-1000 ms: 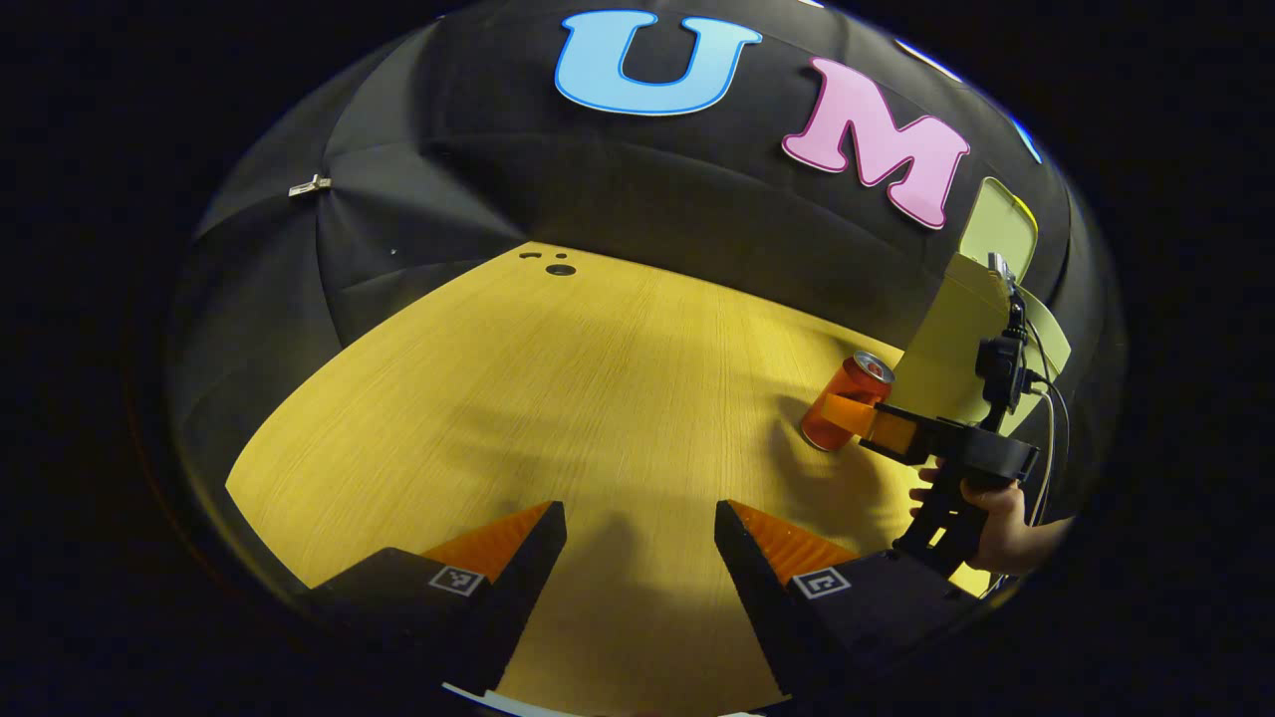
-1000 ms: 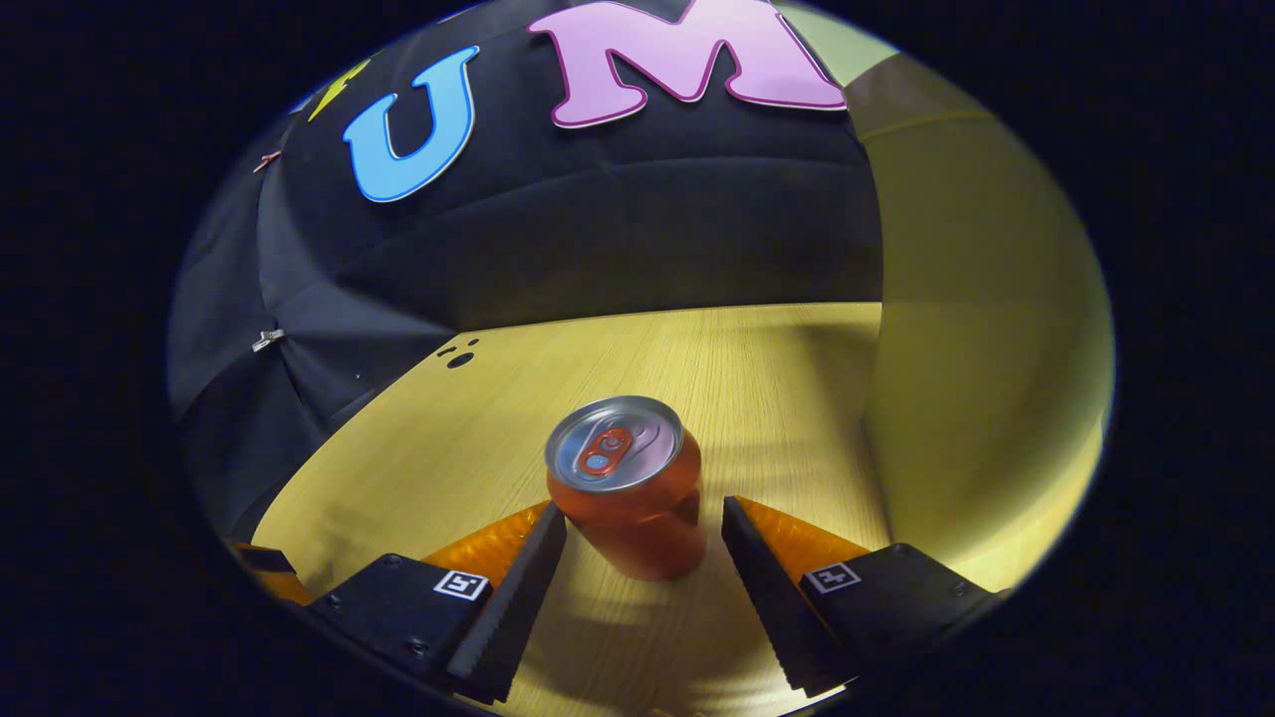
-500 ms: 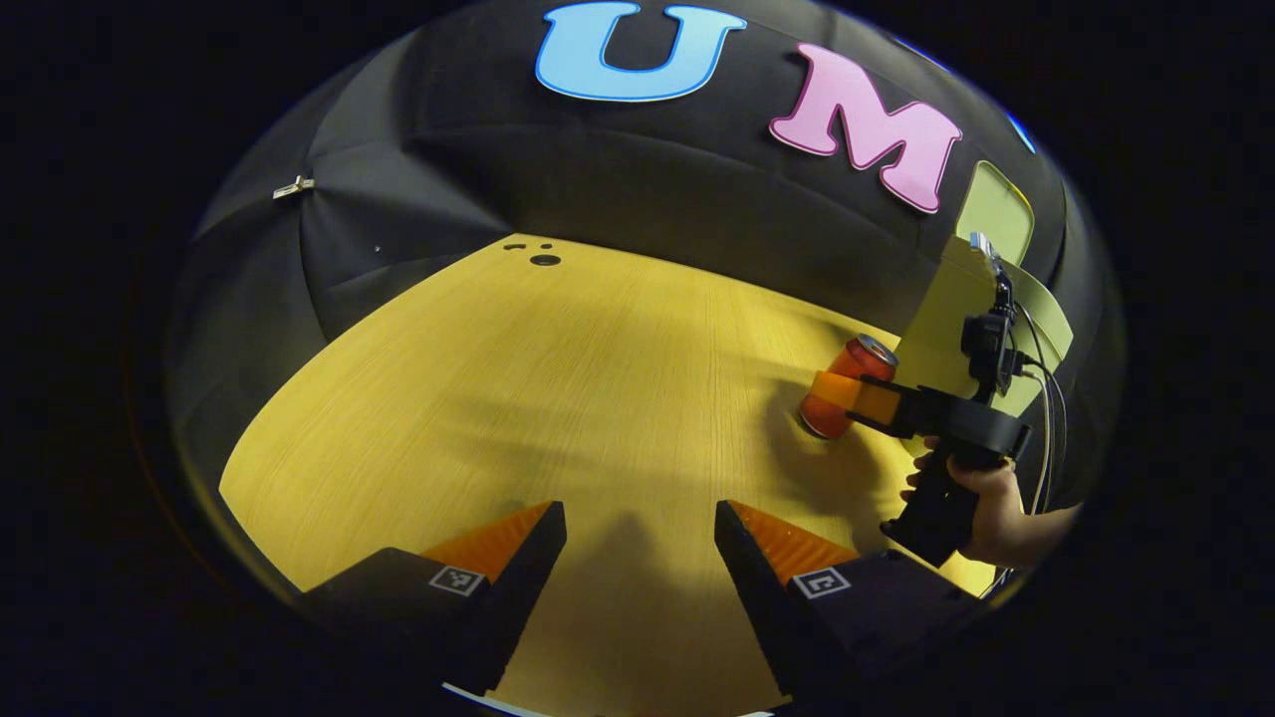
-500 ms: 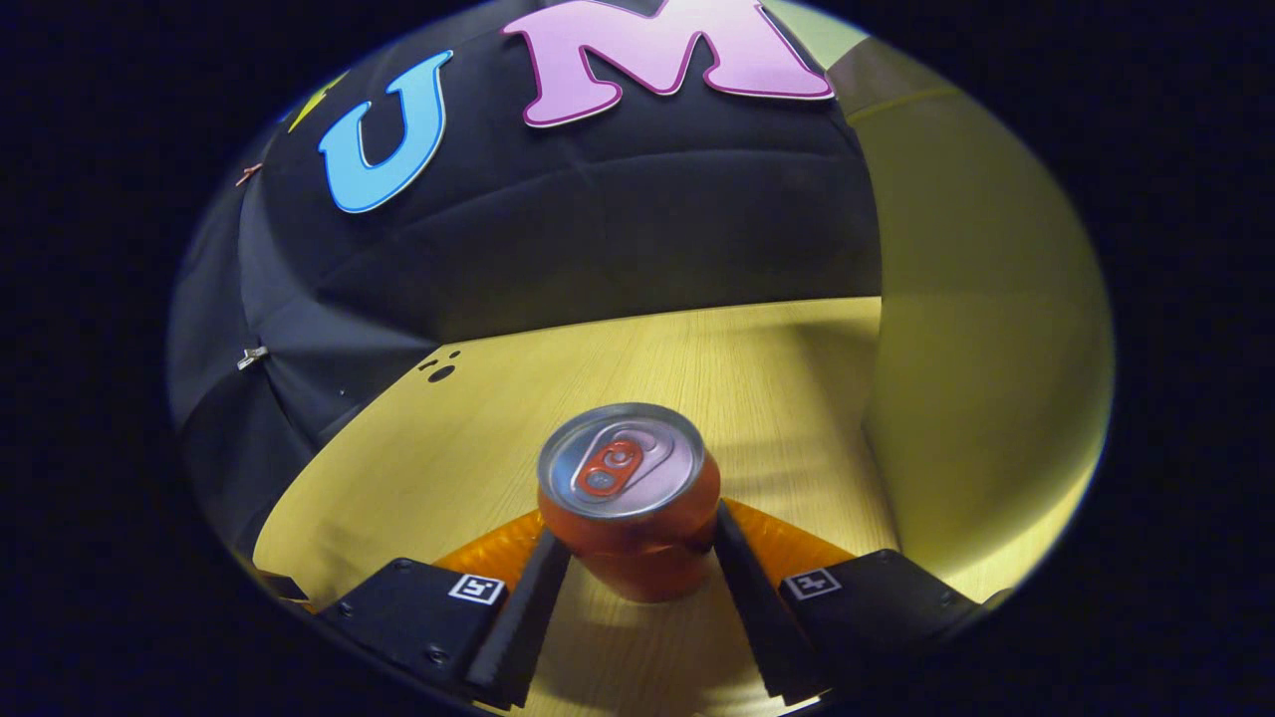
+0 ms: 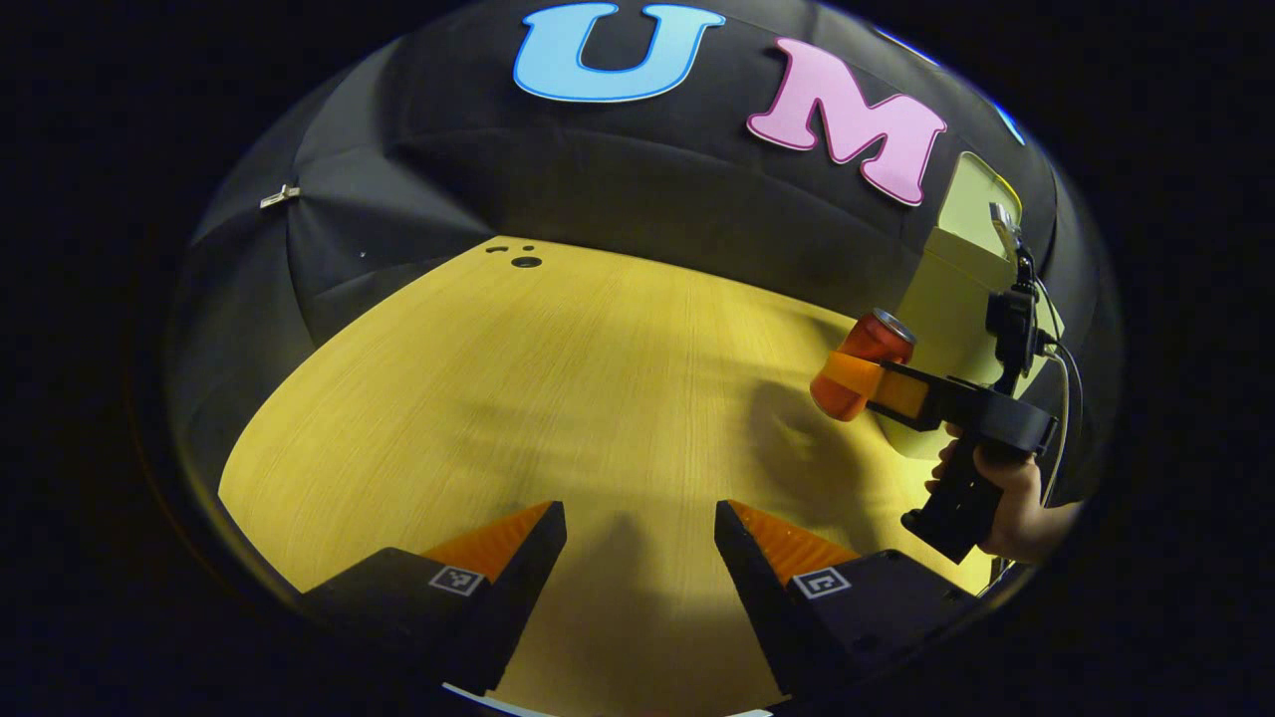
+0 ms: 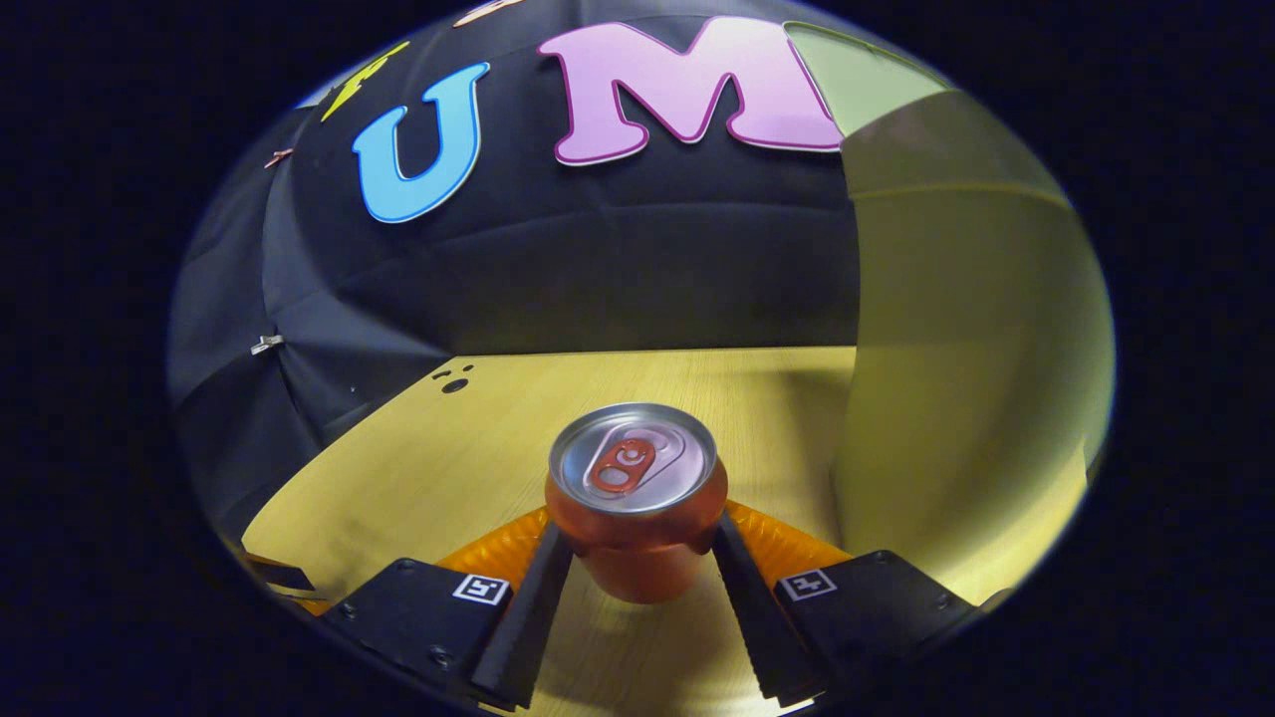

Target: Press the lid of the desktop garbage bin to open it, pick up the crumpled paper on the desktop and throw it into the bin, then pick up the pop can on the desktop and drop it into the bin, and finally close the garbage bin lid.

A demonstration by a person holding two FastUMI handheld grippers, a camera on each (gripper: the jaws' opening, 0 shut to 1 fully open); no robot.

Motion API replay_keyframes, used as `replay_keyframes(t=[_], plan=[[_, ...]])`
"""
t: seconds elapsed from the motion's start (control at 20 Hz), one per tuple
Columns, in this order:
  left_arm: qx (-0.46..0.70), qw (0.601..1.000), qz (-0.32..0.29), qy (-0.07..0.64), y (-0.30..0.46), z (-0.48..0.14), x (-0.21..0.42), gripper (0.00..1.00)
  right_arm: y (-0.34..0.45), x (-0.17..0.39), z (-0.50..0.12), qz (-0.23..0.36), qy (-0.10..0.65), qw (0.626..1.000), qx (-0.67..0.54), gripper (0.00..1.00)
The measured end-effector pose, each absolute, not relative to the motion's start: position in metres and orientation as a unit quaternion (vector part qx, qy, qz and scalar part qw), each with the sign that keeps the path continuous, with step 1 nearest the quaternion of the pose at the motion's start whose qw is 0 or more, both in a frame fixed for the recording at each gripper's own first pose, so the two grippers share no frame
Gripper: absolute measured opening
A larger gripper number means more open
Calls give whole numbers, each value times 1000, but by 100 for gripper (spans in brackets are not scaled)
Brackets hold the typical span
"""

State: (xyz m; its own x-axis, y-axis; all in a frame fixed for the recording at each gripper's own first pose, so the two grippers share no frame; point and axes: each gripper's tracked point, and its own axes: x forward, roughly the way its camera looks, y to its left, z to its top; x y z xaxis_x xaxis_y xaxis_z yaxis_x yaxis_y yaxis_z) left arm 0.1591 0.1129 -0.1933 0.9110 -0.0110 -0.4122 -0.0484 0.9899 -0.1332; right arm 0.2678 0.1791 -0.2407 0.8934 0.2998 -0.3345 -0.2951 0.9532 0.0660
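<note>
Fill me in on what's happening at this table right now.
A person is clearing a wooden desktop with two handheld grippers. The right gripper has both fingers pressed on the orange pop can, and the left gripper view shows that can held above the desktop, beside the pale green garbage bin. The bin's lid stands open. The left gripper hangs open over bare wood, holding nothing. Dropping the can in and closing the lid remain.
</note>
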Motion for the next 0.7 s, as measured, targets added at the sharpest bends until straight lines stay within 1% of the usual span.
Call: replay_keyframes(t=[0.2, 0.45, 0.7], plan=[[-59, 976, -6, 210, 99, -187, 155, 96, 163, 248, -203, 165, 141, 976, -21, 83], [-42, 977, -22, 208, 75, -175, 150, 96, 133, 232, -142, 168, 98, 980, -39, 82], [-34, 978, -41, 202, 43, -154, 153, 96, 109, 216, -89, 174, 69, 982, -36, 82]])
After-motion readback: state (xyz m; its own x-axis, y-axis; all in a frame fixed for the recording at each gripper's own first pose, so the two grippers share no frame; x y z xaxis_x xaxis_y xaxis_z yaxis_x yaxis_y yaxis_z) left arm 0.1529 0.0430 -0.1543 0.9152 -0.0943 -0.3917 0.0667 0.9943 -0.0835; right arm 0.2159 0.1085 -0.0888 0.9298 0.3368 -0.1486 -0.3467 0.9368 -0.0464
